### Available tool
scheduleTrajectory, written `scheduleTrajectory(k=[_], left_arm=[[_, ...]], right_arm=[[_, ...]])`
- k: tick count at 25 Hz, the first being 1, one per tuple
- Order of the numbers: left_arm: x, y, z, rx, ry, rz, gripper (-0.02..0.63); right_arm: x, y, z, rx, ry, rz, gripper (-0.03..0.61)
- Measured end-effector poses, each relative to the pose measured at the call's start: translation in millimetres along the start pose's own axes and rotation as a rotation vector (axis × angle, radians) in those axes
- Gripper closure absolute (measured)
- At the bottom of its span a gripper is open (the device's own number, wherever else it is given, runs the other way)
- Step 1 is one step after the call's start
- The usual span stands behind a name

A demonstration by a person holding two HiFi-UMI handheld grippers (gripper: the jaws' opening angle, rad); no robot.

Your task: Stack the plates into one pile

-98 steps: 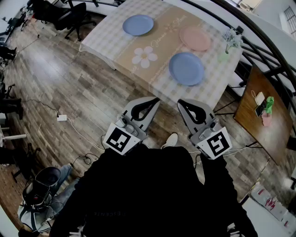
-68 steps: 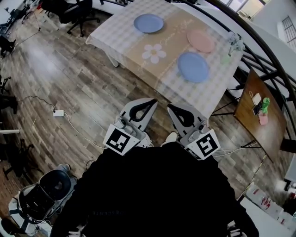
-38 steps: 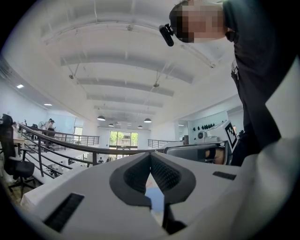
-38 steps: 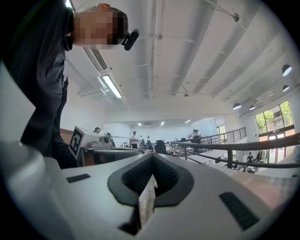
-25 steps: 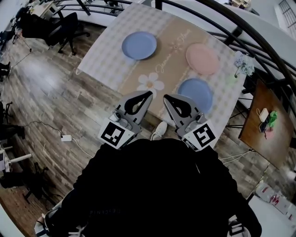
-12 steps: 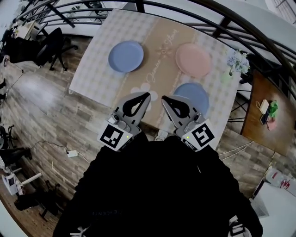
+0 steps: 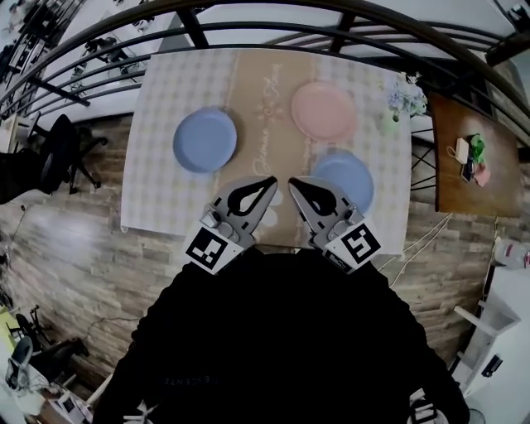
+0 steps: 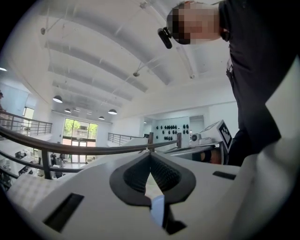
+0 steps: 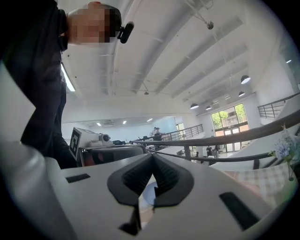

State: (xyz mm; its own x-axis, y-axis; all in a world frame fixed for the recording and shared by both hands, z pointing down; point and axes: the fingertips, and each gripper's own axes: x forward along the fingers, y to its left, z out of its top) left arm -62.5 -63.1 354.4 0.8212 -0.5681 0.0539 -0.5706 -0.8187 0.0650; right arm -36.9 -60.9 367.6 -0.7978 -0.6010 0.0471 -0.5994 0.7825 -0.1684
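Note:
Three plates lie apart on a checked tablecloth with a beige runner [image 7: 257, 91]. A blue plate [image 7: 204, 139] is on the left, a pink plate [image 7: 323, 110] at the far middle, and a second blue plate [image 7: 343, 176] on the near right. My left gripper [image 7: 271, 180] and right gripper [image 7: 294, 180] hover side by side over the table's near edge, tips almost together. Both are shut with nothing in them. The right gripper's body covers the near-left rim of the right blue plate. In the gripper views the left gripper [image 8: 150, 154] and right gripper [image 9: 153, 155] point level over the table.
A small vase of flowers [image 7: 403, 95] stands at the table's right edge. A dark metal railing [image 7: 248, 10] curves along the far side. A wooden side table [image 7: 464, 157] with small items sits to the right, and an office chair [image 7: 65, 142] to the left.
The person has walked up to the table, which has come from far ahead to directly under the grippers. Both grippers stayed shut and close together.

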Motion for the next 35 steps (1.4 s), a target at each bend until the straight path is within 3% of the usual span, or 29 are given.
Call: scheduleTrajectory(k=[6,14,20,35], left_arm=[[2.9,26.7,0.9,-0.014,0.000,-0.118,0.600],[-8.5,53.8,-9.5,-0.053,0.006,-0.174,0.600],[-16.8,65.7,-5.2,-0.016,-0.018,-0.169,0.600],[-55.6,126.3,-43.1,-0.030,-0.017,-0.050,0.600]], right_arm=[[23.7,-9.5,2.5,-0.007,-0.017,-0.142,0.581],[38.1,-9.1,-9.7,-0.006,0.015,-0.266,0.580],[50.5,-5.0,-18.1,-0.018,0.035,-0.284,0.580],[115.7,-16.7,-61.3,-0.002,0.105,-0.300,0.578]])
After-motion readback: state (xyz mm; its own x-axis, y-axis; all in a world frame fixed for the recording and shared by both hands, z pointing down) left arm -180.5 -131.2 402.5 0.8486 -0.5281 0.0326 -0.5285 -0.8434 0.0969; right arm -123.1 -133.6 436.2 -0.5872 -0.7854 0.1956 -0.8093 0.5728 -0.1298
